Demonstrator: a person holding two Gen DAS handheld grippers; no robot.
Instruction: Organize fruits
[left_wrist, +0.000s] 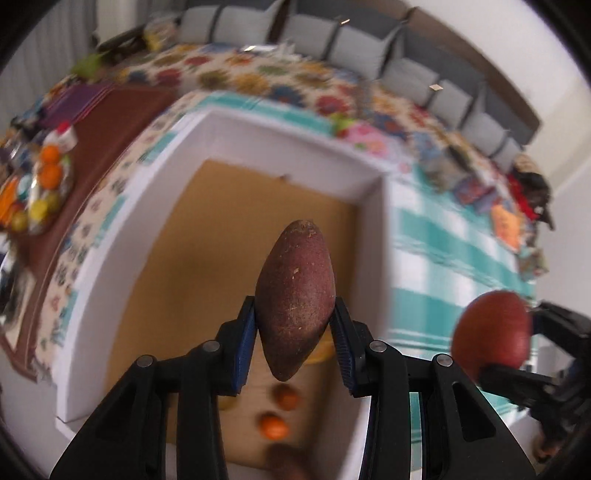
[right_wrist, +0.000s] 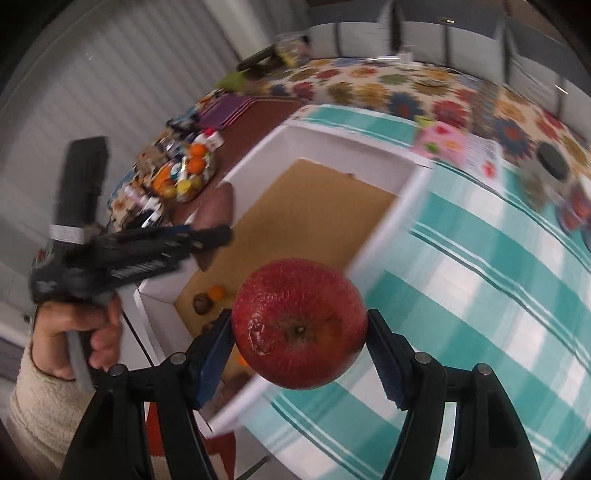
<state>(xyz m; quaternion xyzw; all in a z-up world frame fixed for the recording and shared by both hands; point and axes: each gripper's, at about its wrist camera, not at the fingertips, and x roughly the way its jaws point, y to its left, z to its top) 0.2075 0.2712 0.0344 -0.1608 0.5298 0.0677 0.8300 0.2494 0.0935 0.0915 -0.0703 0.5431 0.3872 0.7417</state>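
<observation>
My left gripper (left_wrist: 295, 332) is shut on a long reddish-brown fruit (left_wrist: 295, 295) and holds it above the white box (left_wrist: 273, 122) with a cardboard floor. My right gripper (right_wrist: 299, 345) is shut on a red apple (right_wrist: 299, 325) above the teal checked cloth beside the box's right wall (right_wrist: 380, 236). The apple also shows in the left wrist view (left_wrist: 491, 332), and the left gripper with its fruit (right_wrist: 218, 206) shows in the right wrist view. Small orange fruits (left_wrist: 273, 424) and a dark round one (right_wrist: 203, 302) lie on the box floor.
A clear bag of small oranges and yellow fruits (left_wrist: 40, 192) lies on a brown mat left of the box. The teal checked cloth (right_wrist: 480, 280) spreads to the right. A dark round object (right_wrist: 552, 160) and a bowl sit at the far right. Floral bedding lies behind.
</observation>
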